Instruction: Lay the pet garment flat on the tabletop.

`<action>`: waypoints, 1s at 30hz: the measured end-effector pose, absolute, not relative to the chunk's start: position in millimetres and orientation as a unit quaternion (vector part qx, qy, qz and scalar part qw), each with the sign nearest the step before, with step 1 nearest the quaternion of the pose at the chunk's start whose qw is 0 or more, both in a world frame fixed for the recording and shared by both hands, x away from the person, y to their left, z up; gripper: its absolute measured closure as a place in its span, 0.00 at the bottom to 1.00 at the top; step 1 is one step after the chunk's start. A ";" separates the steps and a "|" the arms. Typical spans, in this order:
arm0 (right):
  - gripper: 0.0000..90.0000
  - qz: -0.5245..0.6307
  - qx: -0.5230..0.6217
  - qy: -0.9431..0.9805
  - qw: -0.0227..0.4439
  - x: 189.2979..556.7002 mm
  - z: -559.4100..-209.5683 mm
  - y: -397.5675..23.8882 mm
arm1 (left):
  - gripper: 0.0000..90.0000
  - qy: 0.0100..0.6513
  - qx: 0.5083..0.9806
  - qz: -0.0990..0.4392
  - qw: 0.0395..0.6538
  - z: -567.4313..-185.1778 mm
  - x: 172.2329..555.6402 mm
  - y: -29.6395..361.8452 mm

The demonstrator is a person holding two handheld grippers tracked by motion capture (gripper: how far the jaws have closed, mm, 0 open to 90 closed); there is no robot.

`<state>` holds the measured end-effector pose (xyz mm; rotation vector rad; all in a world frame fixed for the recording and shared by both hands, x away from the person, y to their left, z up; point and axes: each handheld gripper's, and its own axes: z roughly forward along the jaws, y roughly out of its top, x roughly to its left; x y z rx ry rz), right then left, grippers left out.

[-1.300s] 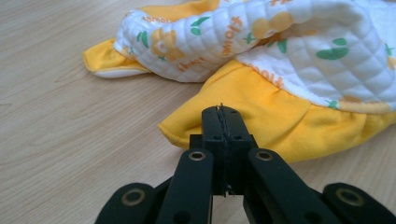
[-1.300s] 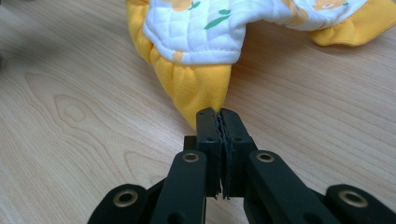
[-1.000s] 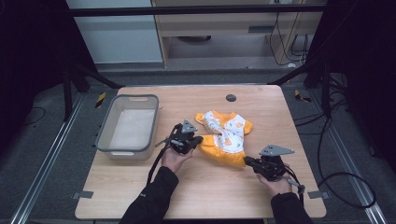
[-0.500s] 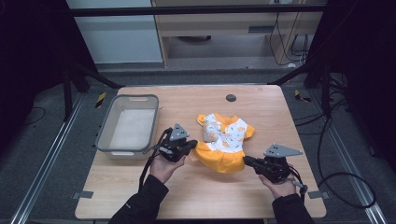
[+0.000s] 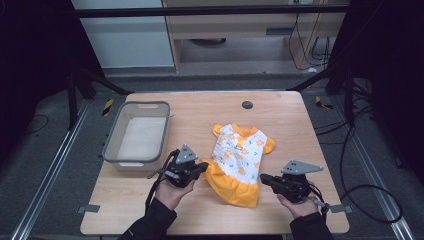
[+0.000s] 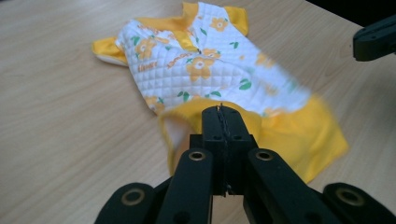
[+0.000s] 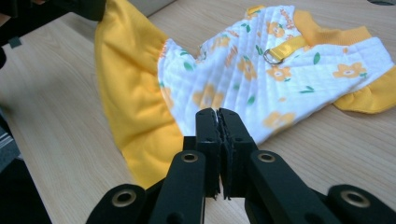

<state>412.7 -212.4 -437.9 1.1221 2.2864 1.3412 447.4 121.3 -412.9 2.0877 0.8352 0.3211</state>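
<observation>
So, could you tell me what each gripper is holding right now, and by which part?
The left gripper is shut on the dress, pinching its yellow skirt hem at one corner. The right gripper is shut just short of the hem's other corner, holding nothing.

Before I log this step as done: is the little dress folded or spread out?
Spread out. The dress lies flat on the table, both sleeves out and the yellow skirt fanned.
</observation>
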 end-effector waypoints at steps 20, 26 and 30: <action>0.84 0.450 0.400 0.778 0.180 416.4 -444.8 -218.8 | 0.72 0.350 0.809 0.192 0.430 -401.7 452.0 140.0; 0.76 0.453 0.392 0.781 0.179 416.0 -447.5 -212.6 | 0.67 0.348 0.814 0.199 0.421 -401.2 467.6 132.2; 0.67 0.451 0.387 0.786 0.168 415.9 -452.7 -205.8 | 0.64 0.340 0.818 0.189 0.424 -400.8 479.0 125.6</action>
